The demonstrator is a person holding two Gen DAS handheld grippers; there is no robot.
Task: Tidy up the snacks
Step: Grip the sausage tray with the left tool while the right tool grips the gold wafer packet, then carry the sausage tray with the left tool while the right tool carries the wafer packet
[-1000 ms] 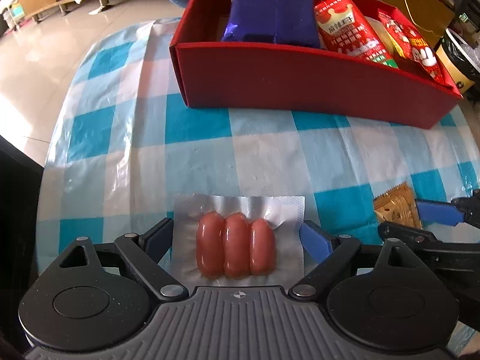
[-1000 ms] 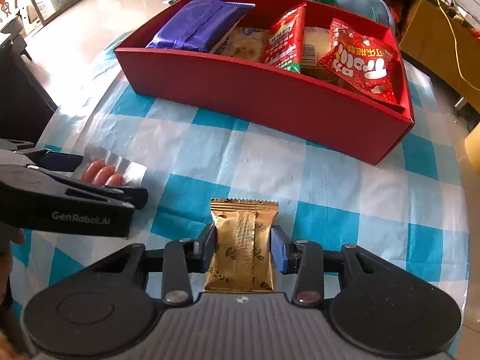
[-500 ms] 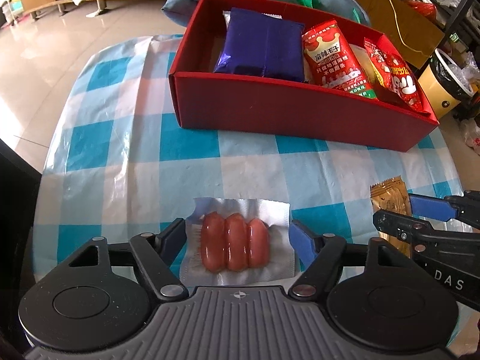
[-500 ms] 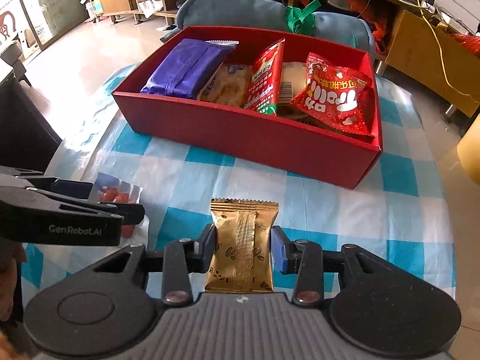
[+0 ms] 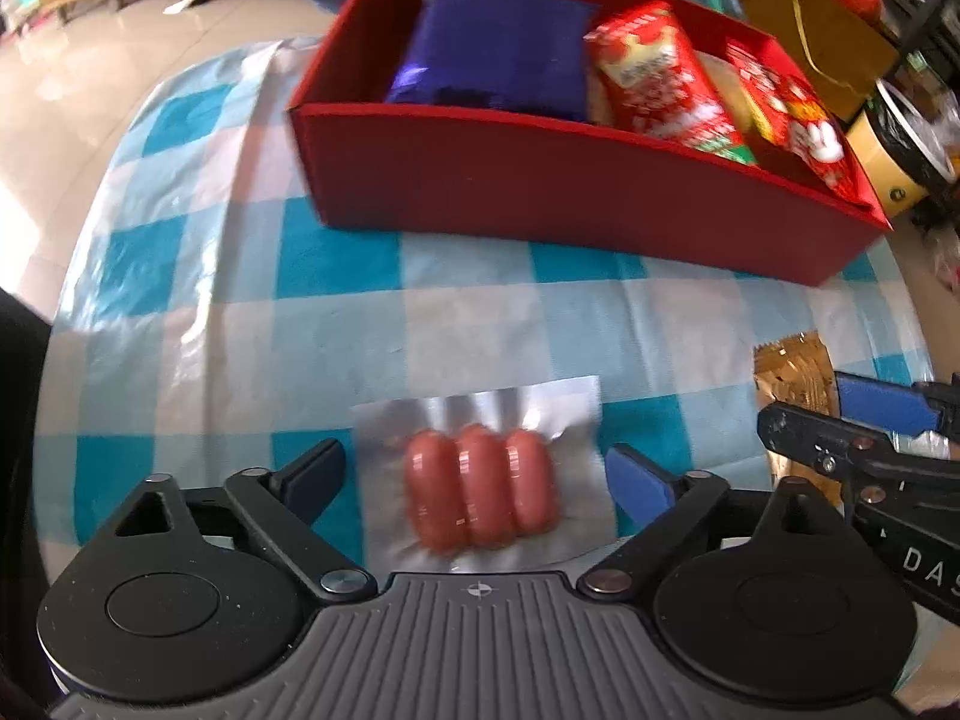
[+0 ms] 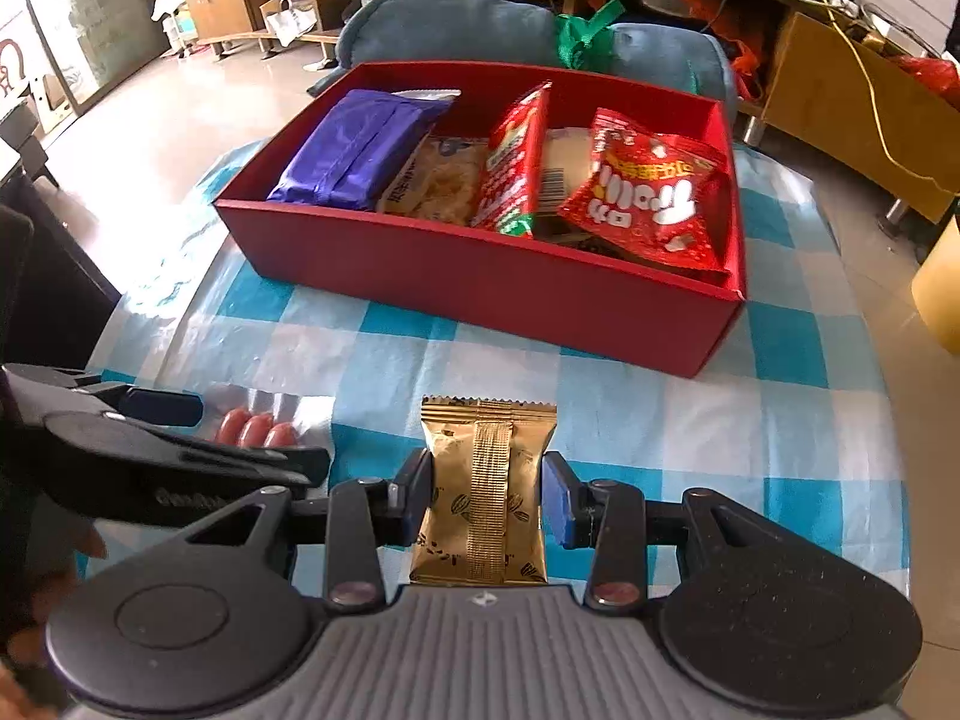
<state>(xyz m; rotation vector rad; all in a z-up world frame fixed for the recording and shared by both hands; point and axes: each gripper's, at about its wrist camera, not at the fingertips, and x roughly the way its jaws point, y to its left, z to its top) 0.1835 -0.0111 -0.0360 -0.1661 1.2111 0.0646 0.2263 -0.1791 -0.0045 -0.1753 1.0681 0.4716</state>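
A clear pack of three pink sausages (image 5: 480, 480) lies on the blue-and-white checked cloth (image 5: 336, 264). My left gripper (image 5: 473, 453) straddles it with its jaws opening, and both pads stand clear of the pack's edges. My right gripper (image 6: 487, 474) is shut on a gold snack packet (image 6: 489, 438), held just above the cloth; that packet (image 5: 792, 372) also shows at the right of the left wrist view. Beyond both stands the red box (image 6: 480, 276), holding several snack bags.
The red box (image 5: 540, 204) holds a purple pack (image 6: 354, 156) at its left and red bags (image 6: 648, 198) at its right. A blue cushion (image 6: 450, 30) lies behind it. The round table's edge drops off at the left, near dark furniture (image 6: 42, 276).
My left jaws narrowed onto the sausage pack half a second ago and now stand wide again. My right gripper has risen a little with the gold packet.
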